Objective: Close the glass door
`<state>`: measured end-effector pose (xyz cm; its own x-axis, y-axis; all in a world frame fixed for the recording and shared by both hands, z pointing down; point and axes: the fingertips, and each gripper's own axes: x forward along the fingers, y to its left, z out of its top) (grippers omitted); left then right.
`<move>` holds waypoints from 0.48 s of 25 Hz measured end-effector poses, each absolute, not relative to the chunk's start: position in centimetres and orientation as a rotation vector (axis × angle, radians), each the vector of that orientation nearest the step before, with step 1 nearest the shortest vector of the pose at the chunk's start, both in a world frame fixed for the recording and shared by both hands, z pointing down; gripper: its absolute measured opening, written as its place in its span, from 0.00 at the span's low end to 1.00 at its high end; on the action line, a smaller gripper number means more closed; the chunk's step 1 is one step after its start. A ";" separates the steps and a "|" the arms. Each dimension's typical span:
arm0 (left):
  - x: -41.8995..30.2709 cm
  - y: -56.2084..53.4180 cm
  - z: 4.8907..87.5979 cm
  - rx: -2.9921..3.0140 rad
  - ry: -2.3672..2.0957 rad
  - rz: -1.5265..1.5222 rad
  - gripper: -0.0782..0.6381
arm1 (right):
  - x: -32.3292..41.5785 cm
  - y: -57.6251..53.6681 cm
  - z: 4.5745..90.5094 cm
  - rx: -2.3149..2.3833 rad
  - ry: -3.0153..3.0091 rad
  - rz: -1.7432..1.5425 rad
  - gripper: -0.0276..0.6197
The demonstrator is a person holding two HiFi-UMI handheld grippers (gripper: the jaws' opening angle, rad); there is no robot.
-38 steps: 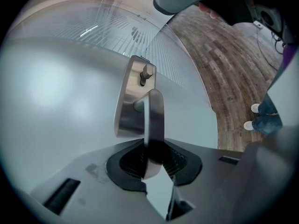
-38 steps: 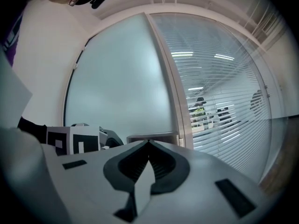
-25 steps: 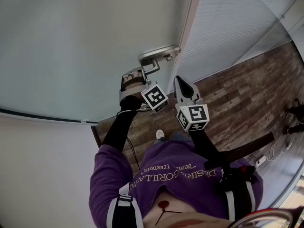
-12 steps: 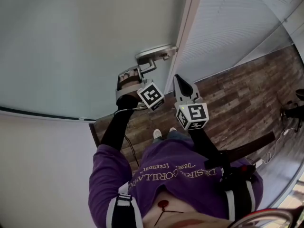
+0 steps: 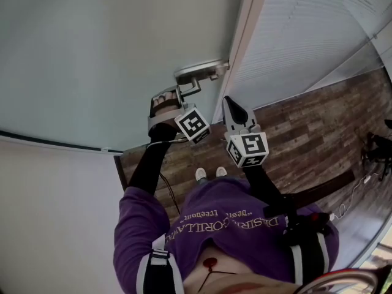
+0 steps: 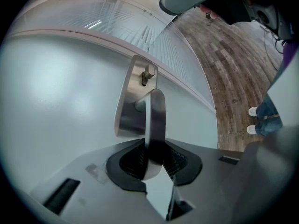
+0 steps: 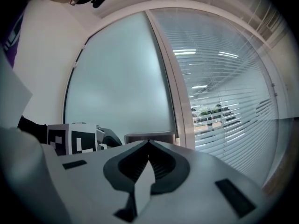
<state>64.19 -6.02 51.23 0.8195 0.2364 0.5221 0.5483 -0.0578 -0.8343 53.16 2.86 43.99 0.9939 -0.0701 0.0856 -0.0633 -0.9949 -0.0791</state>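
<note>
- The glass door (image 5: 104, 54) is a smooth frosted pane of pale blue-grey. It fills the upper left of the head view, and its handle edge lies close beside a pale frame post (image 5: 246, 29).
- The handle (image 6: 155, 118) is a flat, round-ended lever of brushed metal on an oblong steel plate (image 6: 127, 104).
- The left gripper (image 6: 154, 158) is clamped on that lever, with its ribbed black pads pressed to both flat sides.
- Only the left gripper view shows the small knob (image 6: 147, 73) at the top of the plate.
- The right gripper (image 7: 148, 146) hangs just beside the left one, its jaws together with nothing between them.
- Each gripper carries a cube with black-and-white square markers (image 5: 248, 149).
- Only the right gripper view looks through the white slatted blinds (image 7: 229, 92) to greenery and ceiling lights.
- The head view alone shows the dark wood-plank floor (image 5: 306, 127) and white shoes (image 5: 208, 174).
- The purple top (image 5: 214, 219) bears pale print, seen upside down and too small to read surely.
</note>
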 end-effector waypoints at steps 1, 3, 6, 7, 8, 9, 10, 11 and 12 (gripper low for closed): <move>64.3 -6.3 51.2 -1.630 -0.620 -0.282 0.21 | 53.2 2.8 44.1 -3.061 0.104 -0.135 0.03; 64.5 -6.7 51.2 -1.605 -0.607 -0.293 0.21 | 53.2 3.0 44.0 -3.062 0.099 -0.129 0.03; 64.6 -6.8 51.3 -1.604 -0.600 -0.312 0.22 | 53.2 3.3 43.8 -3.059 0.093 -0.119 0.03; 64.7 -6.7 51.1 -1.610 -0.598 -0.309 0.22 | 53.3 3.4 43.8 -3.057 0.093 -0.119 0.03; 64.8 -6.4 51.0 -1.619 -0.600 -0.305 0.22 | 53.4 3.6 43.7 -3.057 0.094 -0.119 0.03; 64.9 -6.1 50.9 -1.629 -0.607 -0.309 0.22 | 53.5 3.9 43.7 -3.056 0.093 -0.121 0.03; 64.9 -6.0 50.9 -1.634 -0.613 -0.323 0.22 | 53.5 4.1 43.7 -3.056 0.088 -0.123 0.03; 64.9 -5.9 51.1 -1.637 -0.619 -0.336 0.22 | 53.5 4.3 43.8 -3.055 0.081 -0.124 0.03; 64.8 -5.8 51.1 -1.650 -0.626 -0.340 0.22 | 53.4 4.5 43.8 -3.053 0.071 -0.123 0.03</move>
